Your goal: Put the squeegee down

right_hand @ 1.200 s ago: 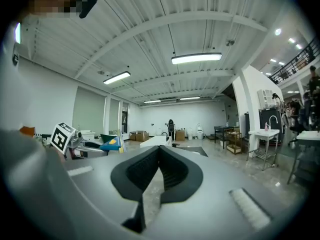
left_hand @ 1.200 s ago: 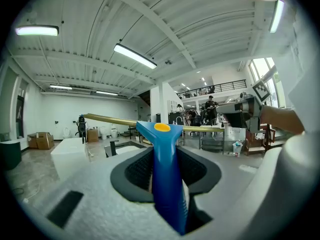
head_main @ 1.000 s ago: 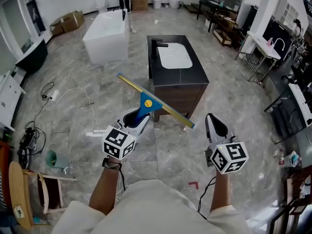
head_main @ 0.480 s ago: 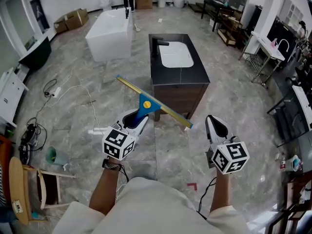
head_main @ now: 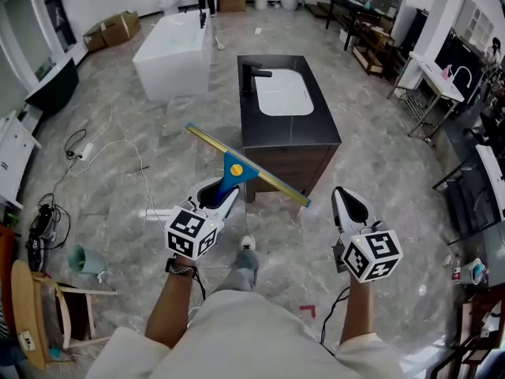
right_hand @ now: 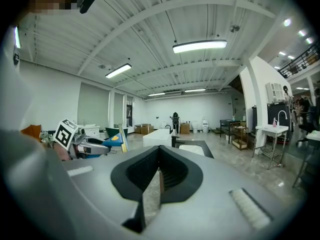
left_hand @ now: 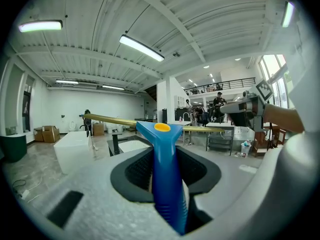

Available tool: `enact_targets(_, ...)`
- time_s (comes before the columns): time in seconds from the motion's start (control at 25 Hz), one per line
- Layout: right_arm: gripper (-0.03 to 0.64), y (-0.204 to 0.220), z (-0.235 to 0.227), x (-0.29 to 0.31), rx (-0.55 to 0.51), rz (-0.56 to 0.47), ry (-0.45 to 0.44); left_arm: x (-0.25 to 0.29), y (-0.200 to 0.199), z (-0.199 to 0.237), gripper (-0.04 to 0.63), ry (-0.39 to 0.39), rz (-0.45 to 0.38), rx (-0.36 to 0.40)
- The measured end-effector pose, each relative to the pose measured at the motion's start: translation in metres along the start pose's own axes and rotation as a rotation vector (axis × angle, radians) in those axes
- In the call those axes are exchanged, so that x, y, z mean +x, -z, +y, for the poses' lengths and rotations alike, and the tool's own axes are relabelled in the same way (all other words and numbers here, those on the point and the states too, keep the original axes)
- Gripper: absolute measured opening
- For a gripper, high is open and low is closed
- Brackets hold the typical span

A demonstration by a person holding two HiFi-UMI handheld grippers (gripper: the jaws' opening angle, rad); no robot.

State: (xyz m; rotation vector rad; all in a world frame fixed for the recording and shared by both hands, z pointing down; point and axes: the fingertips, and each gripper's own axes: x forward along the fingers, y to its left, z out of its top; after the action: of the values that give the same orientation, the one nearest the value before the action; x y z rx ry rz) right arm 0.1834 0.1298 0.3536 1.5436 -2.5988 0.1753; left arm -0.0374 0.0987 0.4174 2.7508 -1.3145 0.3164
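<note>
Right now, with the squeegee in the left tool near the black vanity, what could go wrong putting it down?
1. The squeegee's long blade juts sideways past the left tool; near the vanity, an end may strike its edge or the faucet.
2. The tool pinches only the narrow blue handle, so the blade may twist in the grip.
3. A loose cable lies on the floor: a possible trip.

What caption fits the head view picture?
Left claw holds a blue squeegee before a black sink cabinet.
</note>
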Motion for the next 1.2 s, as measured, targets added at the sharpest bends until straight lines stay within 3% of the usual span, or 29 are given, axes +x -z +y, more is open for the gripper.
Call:
enact_targets(0.6,0.006,-0.025,-0.071,0.159,0.033,0.034,-0.004,0.13,-0.018,0.117,0.138,0.007,0.025,-0.039)
enact_targets(1.2,0.006,-0.032,-0.117,0.266,0.033,0.065,0.009,0.215,-0.008,0.197,0.138,-0.003,0.07,-0.107)
